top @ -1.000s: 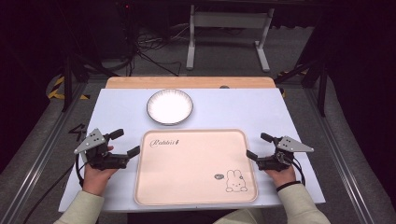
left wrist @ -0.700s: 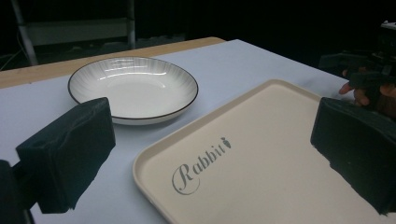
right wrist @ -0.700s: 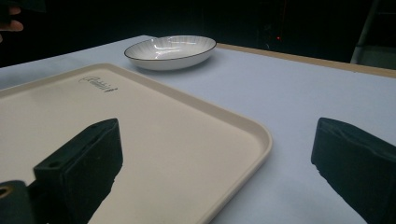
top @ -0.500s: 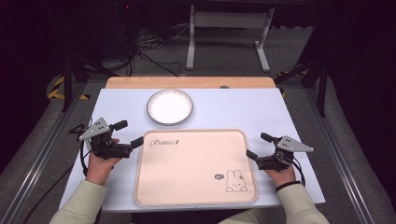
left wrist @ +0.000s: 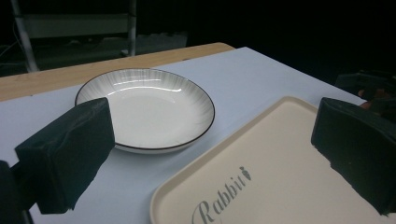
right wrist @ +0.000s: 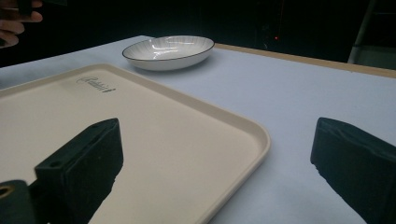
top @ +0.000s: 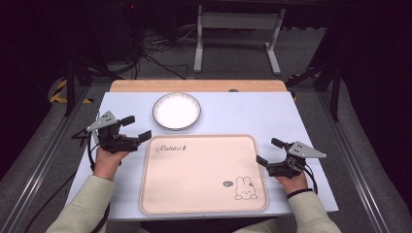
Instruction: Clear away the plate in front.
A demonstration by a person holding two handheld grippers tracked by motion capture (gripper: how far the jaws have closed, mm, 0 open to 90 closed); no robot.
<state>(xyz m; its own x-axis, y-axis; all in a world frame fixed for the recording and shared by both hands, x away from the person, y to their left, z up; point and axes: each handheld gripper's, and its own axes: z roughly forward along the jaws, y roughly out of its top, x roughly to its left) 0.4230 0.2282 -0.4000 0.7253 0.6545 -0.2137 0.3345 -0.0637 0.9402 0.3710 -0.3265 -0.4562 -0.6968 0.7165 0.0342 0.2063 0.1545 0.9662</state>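
Observation:
A white plate (top: 177, 110) with a thin dark rim stands at the far middle of the table, empty. Before it lies a cream tray (top: 194, 179) printed with "Rabbit" and a small bunny, nothing on it. My left gripper (top: 137, 127) hovers open by the tray's far left corner, pointing toward the plate. Along its jaws I see the plate (left wrist: 149, 109) just ahead and the tray corner (left wrist: 289, 177) below. My right gripper (top: 269, 151) rests open at the tray's right edge, its jaws straddling the tray rim (right wrist: 252, 140), with the plate (right wrist: 168, 51) far off.
The pale tabletop (top: 243, 114) ends in a wooden strip (top: 194, 86) at the far side. Behind it, a metal stand (top: 238, 29) and cables lie on the dark floor. Bare table lies to the right of the plate.
My left gripper has lifted and moved forward along the tray's left side toward the plate. The right gripper has stayed put.

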